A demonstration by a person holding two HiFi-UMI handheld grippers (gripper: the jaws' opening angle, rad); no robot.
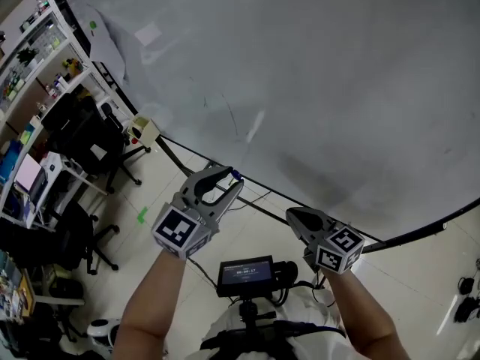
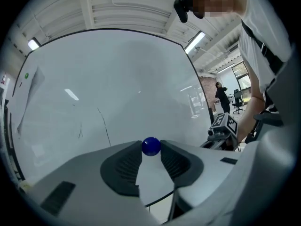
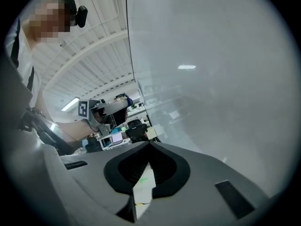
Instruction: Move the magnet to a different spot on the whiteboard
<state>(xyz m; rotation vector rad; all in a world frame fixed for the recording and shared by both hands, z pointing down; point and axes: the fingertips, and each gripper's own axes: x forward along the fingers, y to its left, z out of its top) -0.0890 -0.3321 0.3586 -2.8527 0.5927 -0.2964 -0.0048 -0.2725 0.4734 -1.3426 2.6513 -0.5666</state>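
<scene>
The left gripper (image 1: 231, 180), pinching the blue magnet (image 2: 151, 146) at its tips, should seat it flat on bare whiteboard (image 1: 315, 73) before releasing; the right gripper (image 1: 294, 214) is closed, empty.

Three cams, one shared whiteboard (image 1: 322, 81).
Your head cam looks steeply down; left gripper (image 1: 234, 180) and right gripper (image 1: 294, 216) cams sit close behind their jaws, facing it.

No legible text or numbers.
</scene>
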